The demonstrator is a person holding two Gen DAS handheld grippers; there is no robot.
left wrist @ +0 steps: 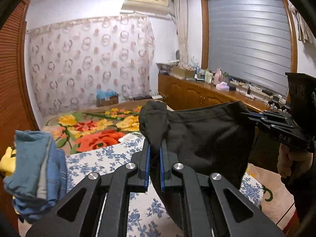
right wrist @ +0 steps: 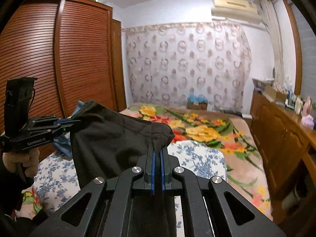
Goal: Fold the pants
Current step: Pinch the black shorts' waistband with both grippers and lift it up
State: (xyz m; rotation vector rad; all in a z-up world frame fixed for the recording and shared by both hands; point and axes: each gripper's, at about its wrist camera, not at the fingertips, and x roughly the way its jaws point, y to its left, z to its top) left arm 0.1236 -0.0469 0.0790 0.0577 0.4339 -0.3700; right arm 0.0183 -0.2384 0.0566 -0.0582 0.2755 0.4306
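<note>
Black pants (left wrist: 207,136) hang in the air above the bed, stretched between both grippers. My left gripper (left wrist: 155,148) is shut on one top corner of the pants. My right gripper (right wrist: 157,152) is shut on the other top corner (right wrist: 160,134). In the left wrist view the right gripper (left wrist: 248,115) shows at the right, clamped on the far edge. In the right wrist view the left gripper (right wrist: 73,121) shows at the left, clamped on the pants (right wrist: 110,138). The lower part of the pants hangs hidden behind the gripper bodies.
A blue-flowered white cloth (left wrist: 110,160) covers the near bed, over a bright floral blanket (right wrist: 207,130). A pile of blue and yellow clothes (left wrist: 39,169) lies at the left. A wooden cabinet (left wrist: 197,94) with bottles stands at the right, a slatted wardrobe (right wrist: 59,59) at the left.
</note>
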